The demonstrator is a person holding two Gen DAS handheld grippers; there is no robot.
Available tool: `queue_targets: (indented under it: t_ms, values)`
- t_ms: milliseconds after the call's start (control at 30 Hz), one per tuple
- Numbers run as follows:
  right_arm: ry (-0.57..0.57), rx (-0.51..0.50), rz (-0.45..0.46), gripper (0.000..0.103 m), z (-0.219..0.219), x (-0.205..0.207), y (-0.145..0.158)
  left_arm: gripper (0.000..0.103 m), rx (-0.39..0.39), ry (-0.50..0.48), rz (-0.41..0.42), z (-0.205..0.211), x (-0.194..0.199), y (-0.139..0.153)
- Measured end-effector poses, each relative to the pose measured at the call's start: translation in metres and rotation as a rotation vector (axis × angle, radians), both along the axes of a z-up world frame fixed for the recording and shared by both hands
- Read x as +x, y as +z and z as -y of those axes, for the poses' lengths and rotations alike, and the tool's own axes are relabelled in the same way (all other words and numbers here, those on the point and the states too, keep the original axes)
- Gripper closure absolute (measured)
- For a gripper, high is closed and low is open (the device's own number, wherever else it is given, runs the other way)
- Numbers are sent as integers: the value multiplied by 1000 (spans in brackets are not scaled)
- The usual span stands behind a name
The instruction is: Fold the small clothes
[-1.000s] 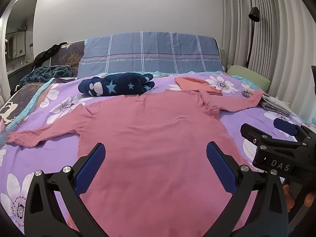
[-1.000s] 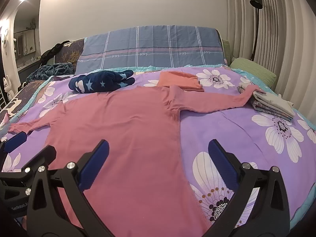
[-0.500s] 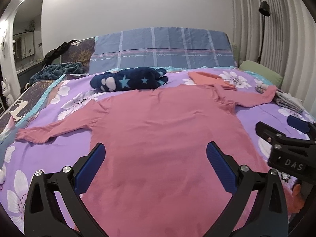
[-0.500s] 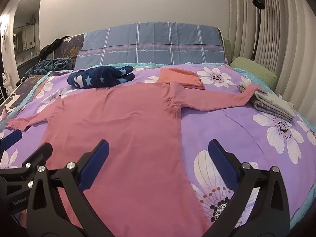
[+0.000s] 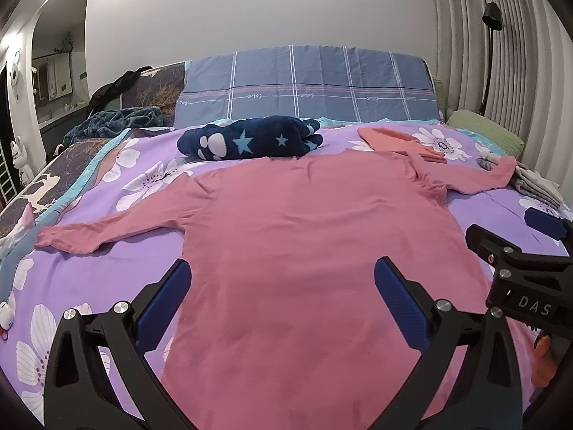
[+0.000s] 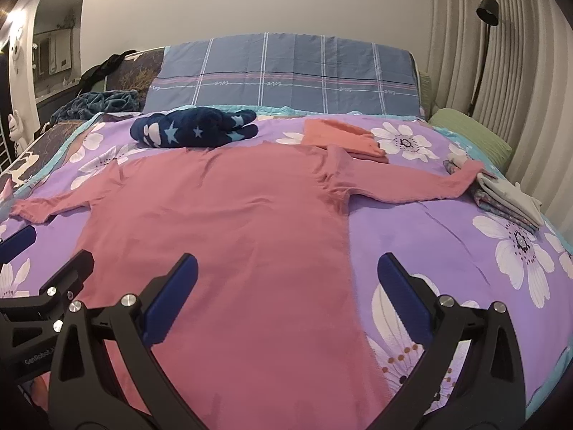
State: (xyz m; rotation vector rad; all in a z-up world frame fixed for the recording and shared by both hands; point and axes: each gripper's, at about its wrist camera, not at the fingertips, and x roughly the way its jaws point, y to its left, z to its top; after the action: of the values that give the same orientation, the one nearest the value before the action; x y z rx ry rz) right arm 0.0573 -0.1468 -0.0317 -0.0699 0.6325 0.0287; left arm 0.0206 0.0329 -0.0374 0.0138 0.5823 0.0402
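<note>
A pink long-sleeved top (image 5: 315, 236) lies flat on the purple flowered bedspread (image 5: 82, 279), back up, sleeves spread left and right; it also shows in the right wrist view (image 6: 229, 229). My left gripper (image 5: 283, 301) is open and empty above the top's lower body. My right gripper (image 6: 286, 294) is open and empty above the top's right hem edge. Each gripper shows at the edge of the other's view.
A navy star-print fleece bundle (image 5: 247, 141) lies beyond the collar. A folded orange garment (image 6: 340, 136) lies at the back right. A stack of folded pale clothes (image 6: 508, 197) lies under the right cuff. Plaid pillows (image 5: 308, 86) and a green pillow (image 6: 469, 132) line the bed's head.
Both grippers have shifted left and risen slightly, so more of the left sleeve and bedspread shows. Both stay open. The top has not moved.
</note>
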Motion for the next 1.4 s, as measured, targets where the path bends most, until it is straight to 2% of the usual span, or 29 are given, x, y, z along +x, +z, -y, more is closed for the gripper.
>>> queue_targets:
  t_ms: [633, 867, 1000, 1100, 1167, 1333, 1400]
  values:
    - [43, -53, -20, 2, -26, 7, -5, 1, -41, -18, 2, -20, 0, -6]
    - [50, -61, -35, 2, -31, 9, -9, 1, -43, 10, -5, -28, 1, -8]
    - [57, -85, -44, 2, -36, 13, -13, 1, -50, 48, -43, -39, 5, -13]
    - [72, -91, -64, 2, -36, 19, -17, 1, -96, 35, -76, -55, 9, -16]
    - [77, -67, -90, 2, -30, 26, -19, 1, -157, 35, -95, -77, 13, -18]
    - [21, -66, -123, 2, -15, 42, -25, 1, -327, 186, -163, -169, 27, -34]
    - [-3, -72, -142, 2, -9, 50, -30, 1, -462, 241, -201, -218, 32, -51]
